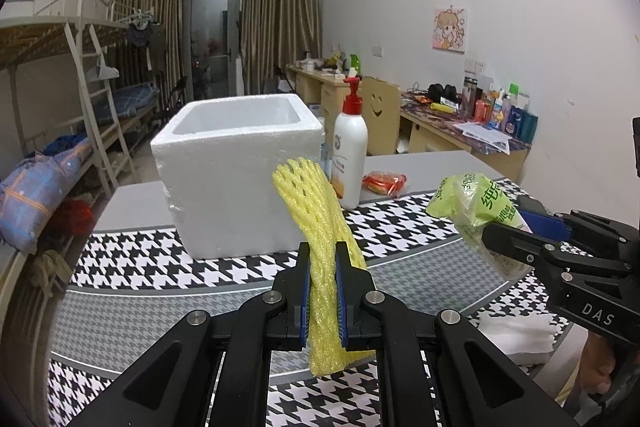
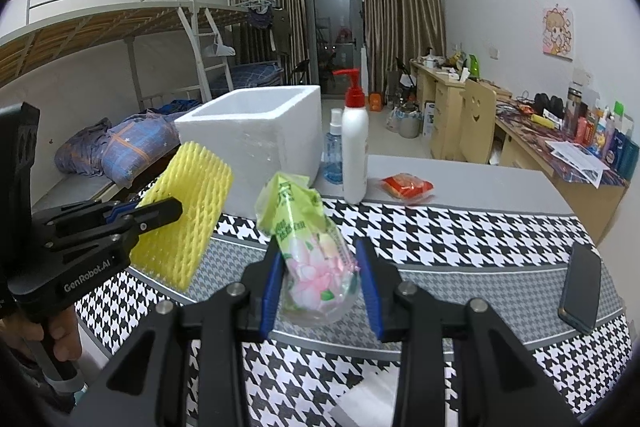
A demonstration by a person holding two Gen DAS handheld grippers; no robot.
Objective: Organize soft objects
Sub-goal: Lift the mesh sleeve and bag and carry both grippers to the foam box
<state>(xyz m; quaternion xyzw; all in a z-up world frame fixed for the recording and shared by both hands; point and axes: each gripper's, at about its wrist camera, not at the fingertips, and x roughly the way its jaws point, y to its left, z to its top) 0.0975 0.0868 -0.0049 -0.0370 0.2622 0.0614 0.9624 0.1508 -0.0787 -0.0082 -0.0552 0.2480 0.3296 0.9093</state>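
My left gripper [image 1: 322, 259] is shut on a yellow foam net sleeve [image 1: 316, 223], which stands up between the blue pads above the table. From the right wrist view the same sleeve [image 2: 184, 211] hangs flat from that left gripper [image 2: 160, 213] at the left. My right gripper [image 2: 320, 267] is shut on a green plastic tissue pack [image 2: 308, 243] with a pink flower print; in the left wrist view this pack [image 1: 476, 211] shows at the right. A white foam box [image 1: 236, 167] with an open top stands behind both, also seen as the foam box [image 2: 260, 135].
A white pump bottle [image 1: 350, 151] with a red top and a clear blue spray bottle [image 2: 333, 155] stand right of the box. A red snack packet [image 2: 408, 185] lies on the grey table [image 2: 480, 187]. A dark phone [image 2: 582, 287] lies on the houndstooth cloth [image 2: 460, 227].
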